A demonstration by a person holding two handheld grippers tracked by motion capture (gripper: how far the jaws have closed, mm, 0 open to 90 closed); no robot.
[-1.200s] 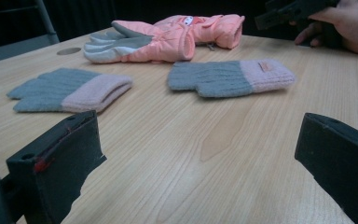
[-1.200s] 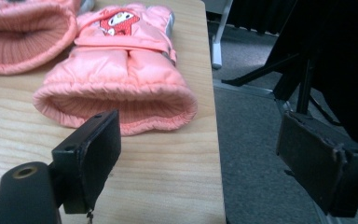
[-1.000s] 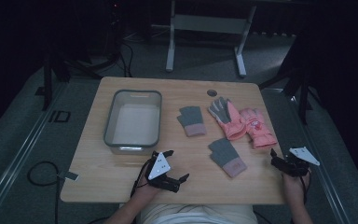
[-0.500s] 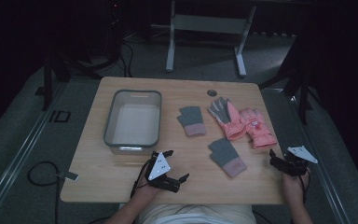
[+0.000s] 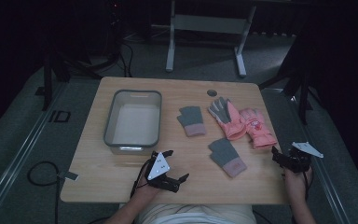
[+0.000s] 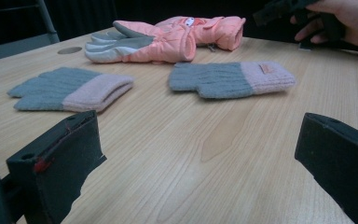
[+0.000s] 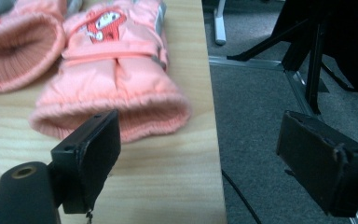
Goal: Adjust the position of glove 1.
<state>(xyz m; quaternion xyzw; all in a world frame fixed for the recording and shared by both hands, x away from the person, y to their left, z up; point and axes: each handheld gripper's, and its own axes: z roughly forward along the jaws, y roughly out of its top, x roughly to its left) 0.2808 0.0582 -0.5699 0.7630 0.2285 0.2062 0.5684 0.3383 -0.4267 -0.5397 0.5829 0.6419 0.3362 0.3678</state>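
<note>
Barely shifted since a second ago, right gripper nearest pink glove, cuff just ahead of spread fingers; left gripper also spread.

Four gloves lie flat on the wooden worktop. A grey knitted glove with a pink cuff rests nearest the front edge; its match lies farther back. Two padded pink gloves sit side by side at the right: one palm up showing grey fingers, the other bearing a cartoon patch.
</note>
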